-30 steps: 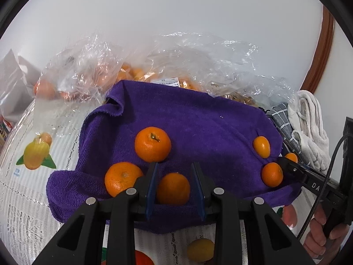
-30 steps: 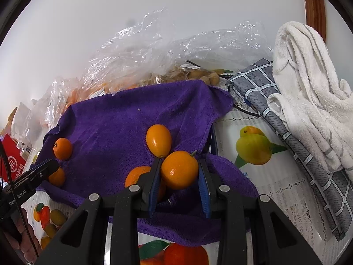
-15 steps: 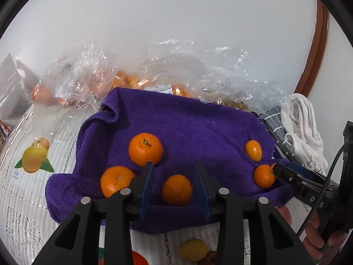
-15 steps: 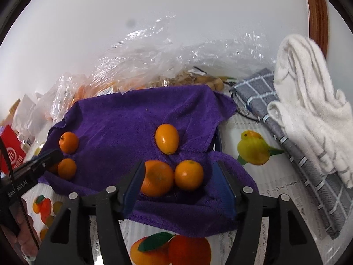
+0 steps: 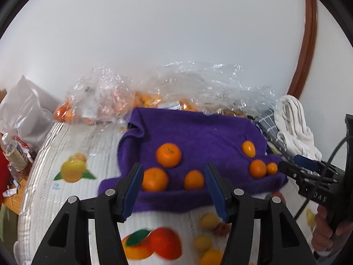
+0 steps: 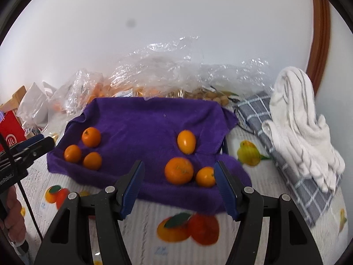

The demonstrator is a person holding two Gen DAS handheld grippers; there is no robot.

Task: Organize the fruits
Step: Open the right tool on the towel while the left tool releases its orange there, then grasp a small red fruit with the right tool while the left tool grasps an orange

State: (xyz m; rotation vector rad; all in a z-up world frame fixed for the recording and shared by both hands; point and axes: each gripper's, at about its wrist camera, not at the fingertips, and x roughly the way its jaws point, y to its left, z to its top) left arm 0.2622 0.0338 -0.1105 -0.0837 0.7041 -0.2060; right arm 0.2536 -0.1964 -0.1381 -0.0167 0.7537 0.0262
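A purple towel [image 5: 198, 137] [image 6: 143, 128] lies on the table with two groups of orange fruit. The left group holds three tangerines [image 5: 168, 152] [image 6: 91, 137]. The right group holds a tangerine [image 6: 179, 170], a small one [image 6: 205, 176] and an oval kumquat [image 6: 186, 141] [image 5: 248, 149]. My left gripper [image 5: 174, 190] is open and empty, just in front of the left group. My right gripper [image 6: 179, 187] is open and empty, just in front of the right group; it also shows in the left wrist view [image 5: 295, 167].
Clear plastic bags of fruit [image 5: 114, 101] [image 6: 158, 75] lie behind the towel against the wall. A grey checked cloth [image 6: 275, 128] and a white towel [image 6: 295, 114] lie to the right. A red box [image 6: 11, 128] and a white bag [image 5: 19, 108] are at the left. The tablecloth [image 6: 183, 225] has printed fruit.
Both grippers let go of their tangerines, opened wide and pulled back from the towel. The released fruits rest on the towel's front edge.
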